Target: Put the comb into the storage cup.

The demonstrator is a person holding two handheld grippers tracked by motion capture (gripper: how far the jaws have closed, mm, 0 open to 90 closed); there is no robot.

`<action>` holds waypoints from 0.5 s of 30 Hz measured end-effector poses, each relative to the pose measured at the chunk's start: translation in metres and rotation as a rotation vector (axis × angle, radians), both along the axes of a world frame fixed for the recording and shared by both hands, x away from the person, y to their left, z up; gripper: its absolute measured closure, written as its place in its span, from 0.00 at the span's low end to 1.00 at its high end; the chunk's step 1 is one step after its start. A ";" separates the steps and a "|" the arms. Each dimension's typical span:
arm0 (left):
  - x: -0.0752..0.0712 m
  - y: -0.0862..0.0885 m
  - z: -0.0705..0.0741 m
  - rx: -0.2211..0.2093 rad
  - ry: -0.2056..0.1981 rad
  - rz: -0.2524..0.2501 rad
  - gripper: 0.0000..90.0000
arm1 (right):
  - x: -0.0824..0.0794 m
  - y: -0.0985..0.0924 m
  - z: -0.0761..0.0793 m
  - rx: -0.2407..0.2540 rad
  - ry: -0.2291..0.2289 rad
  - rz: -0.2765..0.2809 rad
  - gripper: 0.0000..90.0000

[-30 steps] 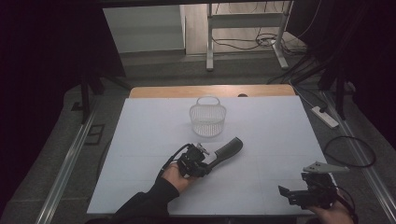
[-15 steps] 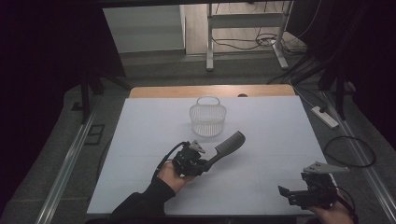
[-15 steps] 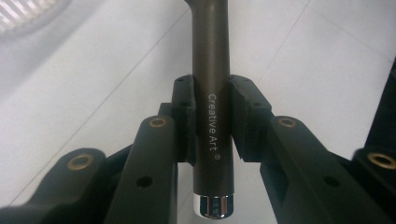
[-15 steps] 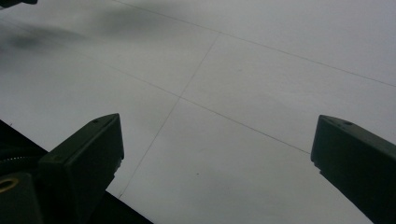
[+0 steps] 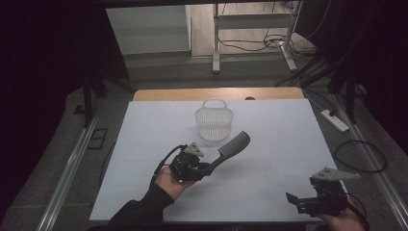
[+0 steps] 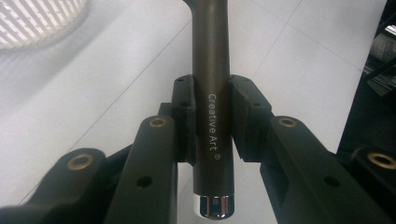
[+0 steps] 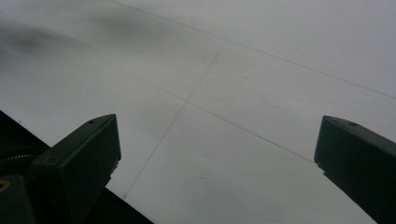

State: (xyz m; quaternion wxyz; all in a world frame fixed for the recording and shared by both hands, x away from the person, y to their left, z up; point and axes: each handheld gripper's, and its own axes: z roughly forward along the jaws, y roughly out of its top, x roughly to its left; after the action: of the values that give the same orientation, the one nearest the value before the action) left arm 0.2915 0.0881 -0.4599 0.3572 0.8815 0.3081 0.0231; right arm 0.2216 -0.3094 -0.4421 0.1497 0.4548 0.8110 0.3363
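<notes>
So the brush is a dark one with a long round handle, and the handle reads "Creative Art ®" in pale letters running along its length, with a shiny chrome cap on the butt end. You can read that nice and clear in the left gripper view. It's clamped in the left gripper, both black pads pressed tight against the handle on either side, just above the lettering's start. In the high view the brush sticks out from the gripper up and to the right, its toothed head raised off the table and ending just beside the lower right of the basket; can't tell if it actually touches it.

The basket is a small white slatted one with a loop handle, standing upright near the far middle of the white table. A slice of it also shows at the top left corner in the left gripper view.

The right gripper sits well apart, down at the near right corner of the table, held low in the person's hand. Its jaws are spread wide with nothing between them, just bare white tabletop with thin seam lines in the right gripper view.

Beyond the table there's a power strip on the floor at right.
</notes>
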 end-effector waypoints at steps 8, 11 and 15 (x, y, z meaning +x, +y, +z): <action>-0.007 0.011 0.007 -0.024 -0.030 0.014 0.81 | 0.001 0.004 0.003 0.028 -0.040 0.050 0.00; -0.010 0.016 0.010 -0.035 -0.040 0.023 0.81 | 0.004 0.006 0.006 0.057 -0.050 0.071 0.00; -0.014 0.021 0.012 -0.035 -0.050 0.030 0.81 | 0.008 0.007 0.011 0.126 -0.055 0.086 0.00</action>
State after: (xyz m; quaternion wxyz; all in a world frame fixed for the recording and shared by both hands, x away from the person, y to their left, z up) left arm 0.2777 0.1092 -0.4481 0.3798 0.8695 0.3125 0.0452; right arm 0.2291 -0.3025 -0.4315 0.1283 0.4185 0.8025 0.4053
